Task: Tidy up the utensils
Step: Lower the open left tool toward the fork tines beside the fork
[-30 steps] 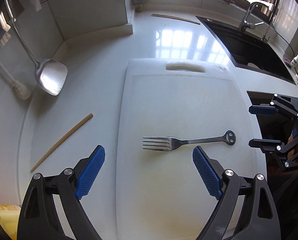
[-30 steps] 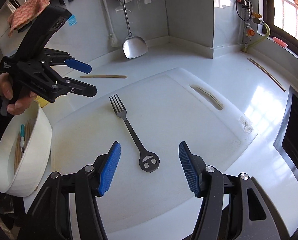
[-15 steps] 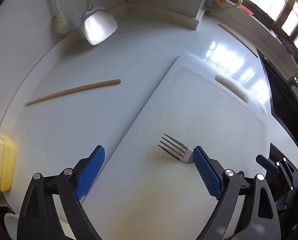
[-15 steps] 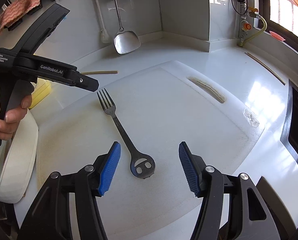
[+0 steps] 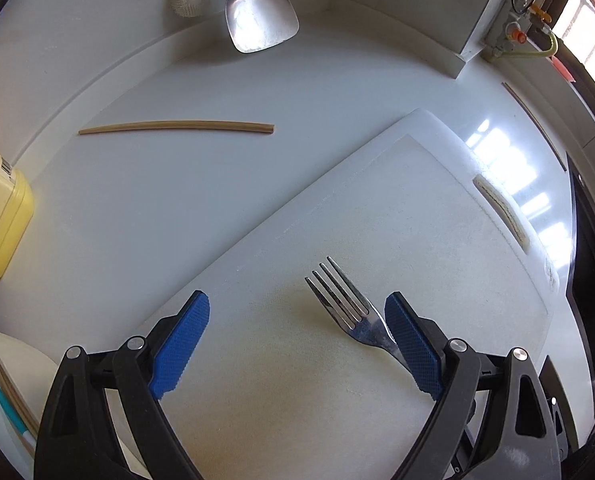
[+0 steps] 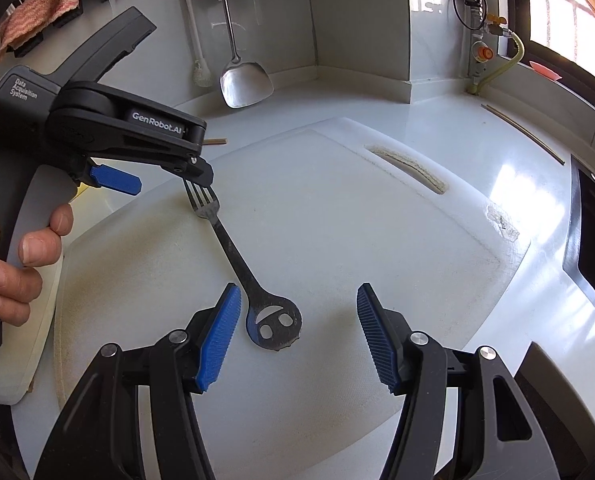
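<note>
Daylight from the window (image 6: 569, 12) at upper right floods both of my fisheye feeds, its panes blown out to near white. The glossy countertop (image 5: 509, 156) throws the window back as bright rectangular glare patches. The hanging metal spatula (image 5: 257, 20) carries a hot spot on its blade. Shadows are soft; a faint one lies beside the fork (image 5: 347, 308) on the matte cutting board (image 6: 337, 208). Focus is crisp at centre. Straight edges bow strongly toward the rims, and dark vignetting with an orange tinge closes the corners.
</note>
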### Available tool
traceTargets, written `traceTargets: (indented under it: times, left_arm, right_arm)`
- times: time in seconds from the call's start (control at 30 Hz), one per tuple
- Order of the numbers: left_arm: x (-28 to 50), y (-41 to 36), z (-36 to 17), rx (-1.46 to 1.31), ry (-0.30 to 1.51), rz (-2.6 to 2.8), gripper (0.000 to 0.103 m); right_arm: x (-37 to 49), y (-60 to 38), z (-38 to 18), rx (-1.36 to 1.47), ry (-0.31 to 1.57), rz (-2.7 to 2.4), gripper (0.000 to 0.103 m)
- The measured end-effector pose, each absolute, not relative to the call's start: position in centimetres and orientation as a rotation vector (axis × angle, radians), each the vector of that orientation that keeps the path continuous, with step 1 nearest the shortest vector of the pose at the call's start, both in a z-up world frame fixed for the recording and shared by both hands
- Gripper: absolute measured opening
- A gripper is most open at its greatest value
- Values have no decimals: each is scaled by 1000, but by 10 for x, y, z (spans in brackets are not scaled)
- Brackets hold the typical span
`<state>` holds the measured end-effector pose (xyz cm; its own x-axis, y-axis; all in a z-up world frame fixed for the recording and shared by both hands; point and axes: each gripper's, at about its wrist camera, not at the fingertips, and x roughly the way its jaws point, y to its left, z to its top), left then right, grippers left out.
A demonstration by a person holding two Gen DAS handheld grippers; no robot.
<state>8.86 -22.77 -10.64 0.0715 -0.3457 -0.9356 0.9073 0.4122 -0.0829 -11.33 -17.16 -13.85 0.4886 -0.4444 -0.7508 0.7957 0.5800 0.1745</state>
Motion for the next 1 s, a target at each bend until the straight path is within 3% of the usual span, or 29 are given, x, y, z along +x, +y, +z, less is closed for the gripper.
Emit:
traceTargets:
  times: [1.0]
  left_arm:
    - [88, -224, -117, 661, 1078, -1012, 88]
  right_arm:
    - [-113, -159, -134, 436, 723, -818, 58]
